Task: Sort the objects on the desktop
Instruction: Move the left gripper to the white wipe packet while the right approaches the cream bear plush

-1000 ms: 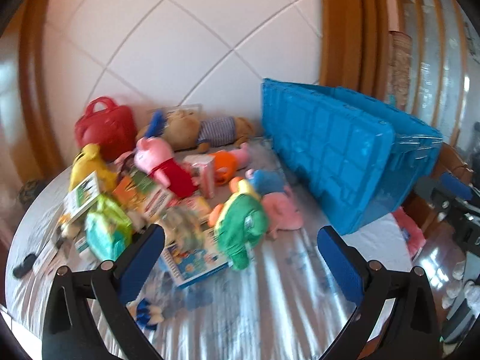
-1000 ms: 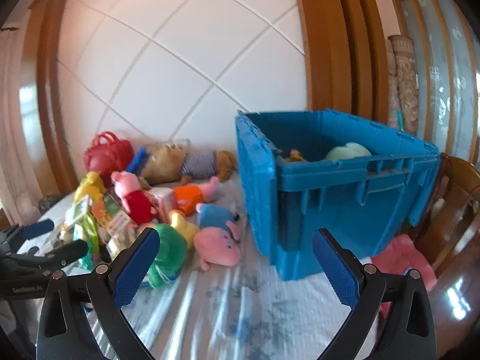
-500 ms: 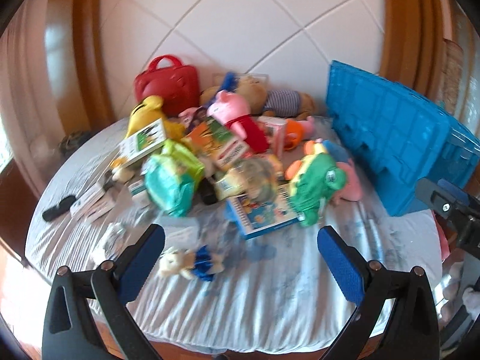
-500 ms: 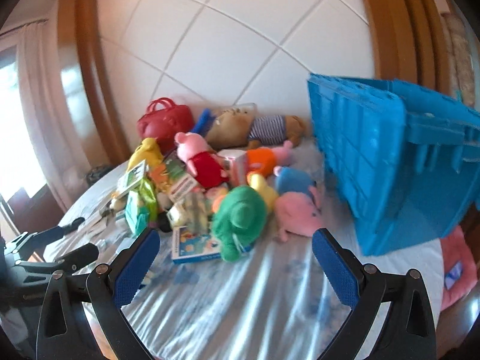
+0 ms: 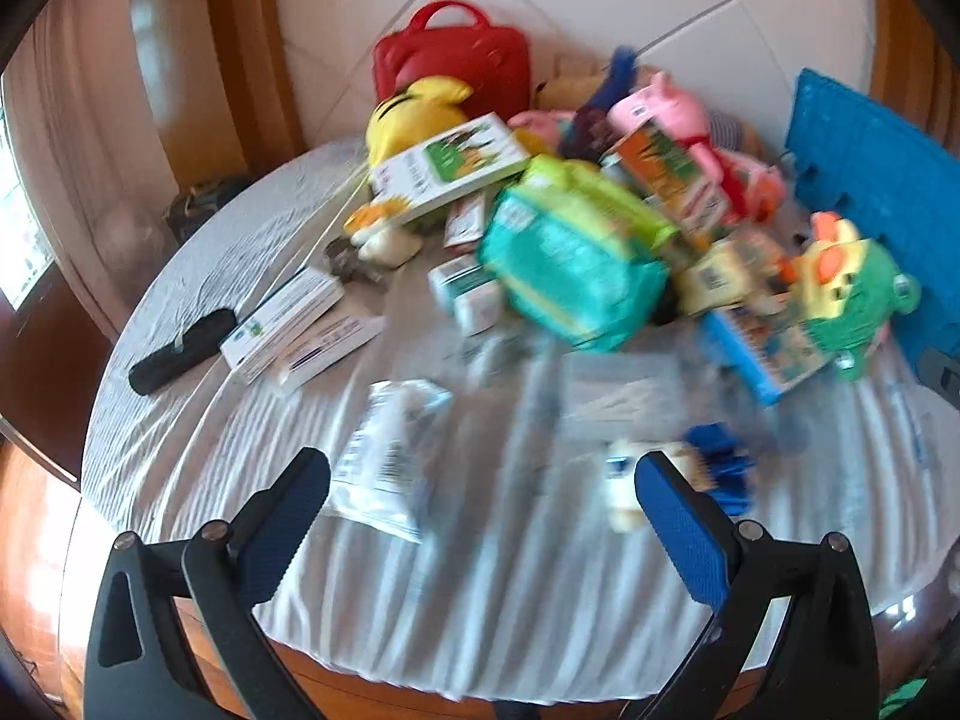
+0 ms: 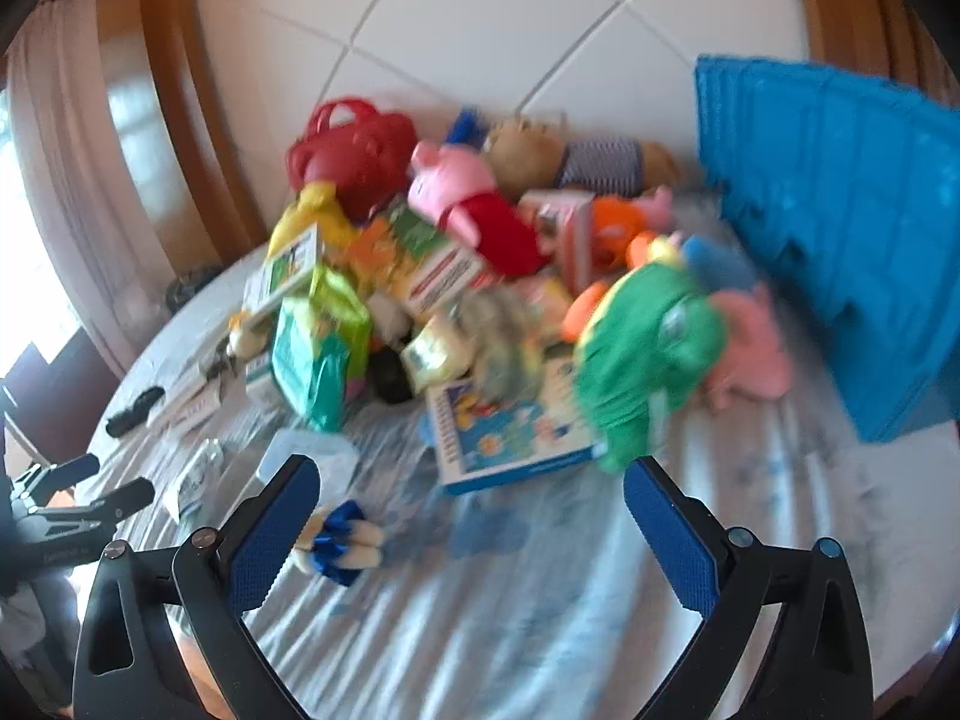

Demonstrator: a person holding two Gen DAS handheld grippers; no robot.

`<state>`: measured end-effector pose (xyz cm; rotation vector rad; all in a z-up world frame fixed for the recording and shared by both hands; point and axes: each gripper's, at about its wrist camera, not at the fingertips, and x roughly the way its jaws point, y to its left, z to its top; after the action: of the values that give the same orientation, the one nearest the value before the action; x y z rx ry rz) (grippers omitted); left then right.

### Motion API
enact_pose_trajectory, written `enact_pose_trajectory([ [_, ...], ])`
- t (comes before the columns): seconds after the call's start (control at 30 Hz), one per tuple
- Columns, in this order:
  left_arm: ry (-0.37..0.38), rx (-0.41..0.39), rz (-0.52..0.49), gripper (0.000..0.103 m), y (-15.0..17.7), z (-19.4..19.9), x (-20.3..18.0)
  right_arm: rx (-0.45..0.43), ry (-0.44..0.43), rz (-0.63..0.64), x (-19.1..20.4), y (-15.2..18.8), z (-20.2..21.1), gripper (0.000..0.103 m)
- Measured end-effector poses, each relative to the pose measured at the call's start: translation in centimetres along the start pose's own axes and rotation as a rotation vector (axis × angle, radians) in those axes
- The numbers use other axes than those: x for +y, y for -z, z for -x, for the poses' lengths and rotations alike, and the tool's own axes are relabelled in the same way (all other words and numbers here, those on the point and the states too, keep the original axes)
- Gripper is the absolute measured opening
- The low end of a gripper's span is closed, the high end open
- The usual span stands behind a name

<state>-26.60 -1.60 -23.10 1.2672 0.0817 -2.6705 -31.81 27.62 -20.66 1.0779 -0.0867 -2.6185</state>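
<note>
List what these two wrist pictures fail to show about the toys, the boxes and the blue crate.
- Blue crate: right wrist view shows only its outer wall; its inside is hidden.
- Blue crate: left wrist view, cut by the right edge.
- Flat white boxes: left wrist view, print blurred and too small.
- Small blue-and-white toy: left wrist view, motion blur and the right finger hide its shape.
- Brown plush: right wrist view, partly behind the pink pig plush.

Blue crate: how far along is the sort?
Barely started, judging by the table. Done: nothing visible; the blue crate shows only its outer wall. In hand: nothing; left gripper and right gripper are open. Left: toy pile, including green plush and picture book.
</note>
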Motion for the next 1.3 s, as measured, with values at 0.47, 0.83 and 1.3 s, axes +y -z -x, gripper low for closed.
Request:
enact_pose_trajectory([
  [0.47, -0.075, 0.099, 0.104, 0.103, 3.8, -4.3, 7.3, 0.196, -0.120, 0.130, 8.0, 4.8, -8.0, 0.086],
  [0.83, 0.027, 0.135, -0.059, 0.103, 1.7, -8.6, 6.3, 0.192, -0.023, 0.127, 12.8, 6.4, -9.1, 0.078],
  [1.3, 0.104, 0.181, -0.104, 0.103, 1.0, -13.6, 5.7, 0.158, 0.136, -0.084, 11.9, 7.3, -12.3, 0.103],
])
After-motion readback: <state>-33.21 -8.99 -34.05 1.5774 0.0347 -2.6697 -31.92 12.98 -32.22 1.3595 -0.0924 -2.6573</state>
